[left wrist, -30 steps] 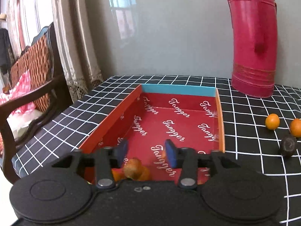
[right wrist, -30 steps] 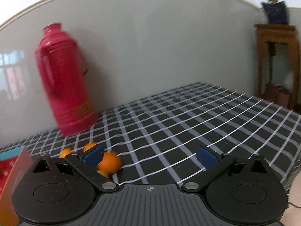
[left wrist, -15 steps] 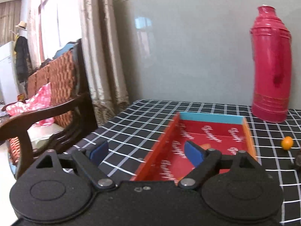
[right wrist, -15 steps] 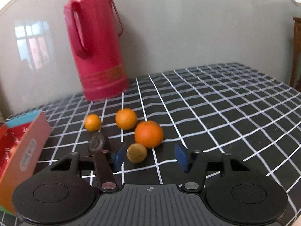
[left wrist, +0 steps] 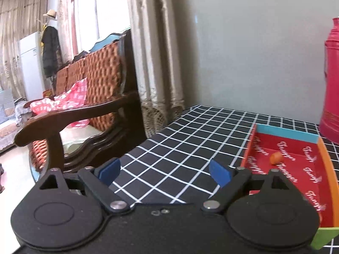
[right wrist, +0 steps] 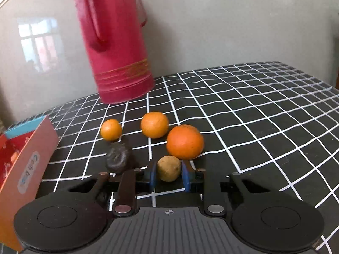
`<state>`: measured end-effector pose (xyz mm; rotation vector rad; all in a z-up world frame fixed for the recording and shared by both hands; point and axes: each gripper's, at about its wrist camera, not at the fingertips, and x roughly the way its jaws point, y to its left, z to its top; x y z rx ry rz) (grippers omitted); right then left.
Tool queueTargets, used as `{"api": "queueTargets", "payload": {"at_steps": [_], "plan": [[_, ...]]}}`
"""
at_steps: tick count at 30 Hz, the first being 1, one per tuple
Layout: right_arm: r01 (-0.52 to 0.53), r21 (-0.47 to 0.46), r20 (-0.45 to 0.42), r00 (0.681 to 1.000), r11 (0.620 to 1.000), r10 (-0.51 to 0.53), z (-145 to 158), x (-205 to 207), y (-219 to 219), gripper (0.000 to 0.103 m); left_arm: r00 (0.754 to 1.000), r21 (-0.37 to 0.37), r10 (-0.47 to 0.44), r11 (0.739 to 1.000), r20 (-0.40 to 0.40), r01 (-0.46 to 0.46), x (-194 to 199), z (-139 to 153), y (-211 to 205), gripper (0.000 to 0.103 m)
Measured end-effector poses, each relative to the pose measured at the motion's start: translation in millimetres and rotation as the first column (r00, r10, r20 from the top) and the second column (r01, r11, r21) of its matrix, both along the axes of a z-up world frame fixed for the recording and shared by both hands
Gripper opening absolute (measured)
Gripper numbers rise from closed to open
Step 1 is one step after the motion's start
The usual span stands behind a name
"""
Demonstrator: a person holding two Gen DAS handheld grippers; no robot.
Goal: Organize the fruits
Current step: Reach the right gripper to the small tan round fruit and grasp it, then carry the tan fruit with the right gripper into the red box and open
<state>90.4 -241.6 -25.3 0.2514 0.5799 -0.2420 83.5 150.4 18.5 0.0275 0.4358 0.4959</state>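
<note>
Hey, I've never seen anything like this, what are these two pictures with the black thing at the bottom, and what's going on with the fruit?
Each picture comes from a camera mounted on a hand-held two-finger gripper; a person holds one in each hand. The black shape at the bottom is the gripper itself.

In the left-hand view, the left gripper stands open and empty over a checked tablecloth, beside a red tray with one small orange fruit inside.

In the right-hand view, the right gripper has just closed on a small yellowish-brown fruit. Loose on the cloth behind it: three oranges and a dark round fruit. A red thermos stands by the wall.
</note>
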Motion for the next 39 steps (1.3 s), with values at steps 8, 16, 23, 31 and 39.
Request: {"api": "queueTargets", "payload": {"at_steps": [8,16,23,31,39], "plan": [[-0.113,0.04,0.127,0.986,0.993,0.108,17.0,-12.5,22.2,0.025,0.997,-0.082,0.07,0.994,-0.011,-0.071,-4.4,0.9,31.5,0.086],[-0.436,-0.013,0.331,0.848,0.9,0.415,44.2,-34.2,80.5,0.025,0.993,-0.14,0.11,0.983,-0.052,-0.116,-7.2,-4.5,49.9,0.086],[-0.631,-0.109,0.267,0.726,0.768,0.634,34.7,-41.7,145.5,0.025,0.991,-0.129,0.119,0.984,-0.052,-0.125,-11.7,-3.6,53.4,0.086],[-0.67,-0.124,0.223,0.699,0.731,0.679,26.5,-37.7,164.0,0.066,0.991,-0.13,0.125,0.983,-0.052,-0.131,-10.9,-1.8,56.9,0.087],[-0.575,-0.15,0.331,0.737,0.804,0.589,38.3,-54.3,145.2,0.102,0.993,-0.127,0.106,0.986,-0.041,-0.111,-9.8,-0.7,47.0,0.087]]}}
